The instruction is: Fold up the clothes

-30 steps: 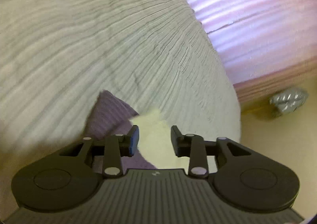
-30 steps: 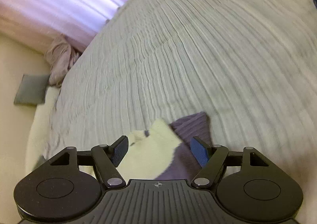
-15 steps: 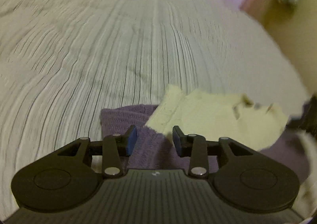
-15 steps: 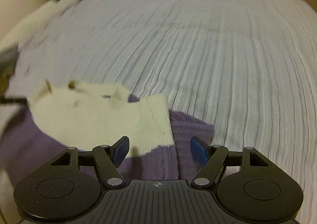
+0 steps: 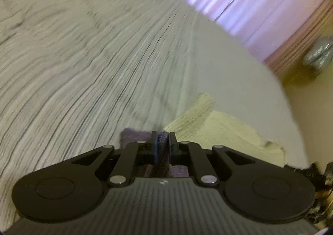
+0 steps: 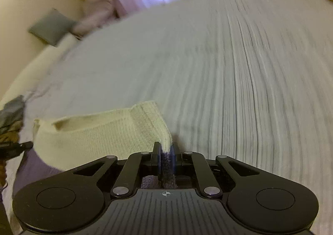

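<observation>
**Knitted garment pinched at both ends on the bed**

The left gripper (image 5: 163,144) was seen closing, with a bunch of purple knit already pressed between its pads. The garment, a purple and cream knitted sweater (image 5: 218,128), lay on the ribbed bedspread (image 5: 104,64), near the edge closest to the cameras, its cream part spread to the right of the left gripper. In the right wrist view the same sweater (image 6: 100,133) was stretched out to the left, and the right gripper (image 6: 166,157) was clamped on a fold where cream met purple.

The knit was judged soft, light and limp, likely to sag between the two grips and to stretch if pulled hard. It was judged unlikely to slip from the pads. Hold was best taken at ribbed hems or corners, where the fabric was thickest.
</observation>
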Action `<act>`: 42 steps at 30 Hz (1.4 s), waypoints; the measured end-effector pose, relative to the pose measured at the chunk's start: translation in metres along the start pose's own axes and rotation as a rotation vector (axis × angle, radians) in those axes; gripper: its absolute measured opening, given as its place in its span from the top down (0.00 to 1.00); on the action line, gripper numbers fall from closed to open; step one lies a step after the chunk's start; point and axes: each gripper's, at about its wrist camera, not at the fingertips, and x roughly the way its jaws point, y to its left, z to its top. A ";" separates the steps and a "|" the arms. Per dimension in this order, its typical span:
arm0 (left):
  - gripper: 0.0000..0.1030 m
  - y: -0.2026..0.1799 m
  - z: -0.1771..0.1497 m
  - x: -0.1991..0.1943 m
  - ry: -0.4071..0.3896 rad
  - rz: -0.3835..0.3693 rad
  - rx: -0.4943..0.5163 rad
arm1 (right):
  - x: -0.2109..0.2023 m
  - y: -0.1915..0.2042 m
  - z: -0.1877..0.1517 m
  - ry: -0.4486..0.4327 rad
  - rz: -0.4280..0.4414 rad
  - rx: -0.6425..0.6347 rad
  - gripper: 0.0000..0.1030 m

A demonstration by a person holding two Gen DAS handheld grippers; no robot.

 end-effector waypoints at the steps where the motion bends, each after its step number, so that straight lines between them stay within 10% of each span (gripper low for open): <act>1: 0.93 -0.001 0.000 0.004 0.008 0.014 0.010 | 0.008 0.000 -0.001 0.020 -0.016 -0.008 0.93; 6: 0.89 -0.010 0.003 0.021 0.046 0.087 0.084 | 0.027 -0.001 -0.007 0.087 -0.084 0.017 0.91; 9: 0.79 -0.021 0.005 0.011 0.013 0.149 0.094 | 0.019 0.021 -0.003 0.080 -0.258 -0.074 0.25; 10: 0.82 -0.026 0.004 0.003 0.006 0.154 0.099 | 0.012 0.032 -0.003 0.046 -0.332 -0.108 0.23; 16: 0.97 -0.065 -0.012 -0.043 -0.004 0.137 0.183 | -0.034 0.098 -0.026 -0.053 -0.221 -0.214 0.23; 22: 0.97 -0.123 -0.062 -0.016 0.114 -0.056 0.324 | -0.004 0.170 -0.080 0.019 -0.047 -0.342 0.23; 28: 0.97 -0.133 -0.104 0.005 0.146 0.067 0.632 | 0.012 0.156 -0.116 0.094 -0.201 -0.506 0.23; 42: 0.98 -0.080 -0.080 -0.040 0.089 0.094 0.493 | -0.026 0.134 -0.109 0.063 -0.232 -0.427 0.25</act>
